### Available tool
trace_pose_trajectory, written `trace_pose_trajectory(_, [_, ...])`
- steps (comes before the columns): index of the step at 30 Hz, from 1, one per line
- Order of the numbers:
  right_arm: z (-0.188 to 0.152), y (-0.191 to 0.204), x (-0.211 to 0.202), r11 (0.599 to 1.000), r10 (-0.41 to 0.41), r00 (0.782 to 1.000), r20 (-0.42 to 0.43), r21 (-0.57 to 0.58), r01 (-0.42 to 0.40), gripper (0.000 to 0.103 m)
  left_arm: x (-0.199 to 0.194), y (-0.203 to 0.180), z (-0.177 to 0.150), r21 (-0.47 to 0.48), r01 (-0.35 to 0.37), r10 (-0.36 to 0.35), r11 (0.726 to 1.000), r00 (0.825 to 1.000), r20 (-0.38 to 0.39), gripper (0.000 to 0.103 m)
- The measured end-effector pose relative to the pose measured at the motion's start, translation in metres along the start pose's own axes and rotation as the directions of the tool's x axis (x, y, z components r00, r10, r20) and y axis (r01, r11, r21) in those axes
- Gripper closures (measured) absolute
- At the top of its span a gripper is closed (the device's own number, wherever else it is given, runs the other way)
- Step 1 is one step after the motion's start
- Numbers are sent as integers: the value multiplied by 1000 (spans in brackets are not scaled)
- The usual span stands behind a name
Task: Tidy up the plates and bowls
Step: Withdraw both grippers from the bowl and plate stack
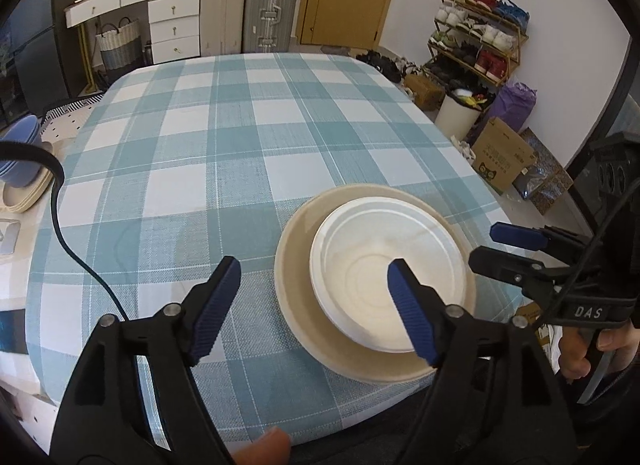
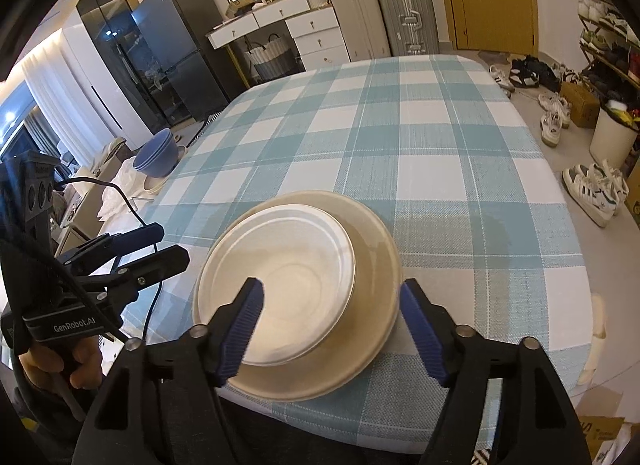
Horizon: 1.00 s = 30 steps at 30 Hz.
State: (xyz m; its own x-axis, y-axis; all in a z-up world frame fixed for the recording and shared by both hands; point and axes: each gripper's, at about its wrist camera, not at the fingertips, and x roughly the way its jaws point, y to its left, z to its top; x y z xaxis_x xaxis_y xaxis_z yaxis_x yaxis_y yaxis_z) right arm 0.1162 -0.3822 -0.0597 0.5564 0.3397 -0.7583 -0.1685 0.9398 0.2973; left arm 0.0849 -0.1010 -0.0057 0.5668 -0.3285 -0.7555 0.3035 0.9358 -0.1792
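My left gripper (image 1: pixel 314 305) and right gripper (image 2: pixel 331 325) hover with jaws apart, holding nothing, above the white plate (image 2: pixel 280 285) resting off-centre inside the beige plate (image 2: pixel 374 265) near the checked tablecloth's (image 2: pixel 400 145) front edge; I judge a clean retreat best, lifting clear without nudging either rim. Legible: "GenRobot.AI" on the left gripper, "DAS" on the right
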Motion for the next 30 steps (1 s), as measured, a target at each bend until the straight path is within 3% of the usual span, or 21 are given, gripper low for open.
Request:
trace_pose_trajectory(14, [-21, 1, -32, 998, -39, 987, 155, -48, 47, 10, -37, -5, -24, 12, -33, 32, 999, 993, 111, 17])
trace_pose_trajectory(18, [-23, 4, -35, 995, -56, 979, 197, -67, 71, 9, -46, -7, -29, 19, -47, 44, 999, 988, 150, 2])
trace_pose_trajectory(30, [-28, -2, -35, 988, -111, 947, 300, -69, 138, 6, -47, -1, -33, -5, -72, 71, 997, 969, 237, 2])
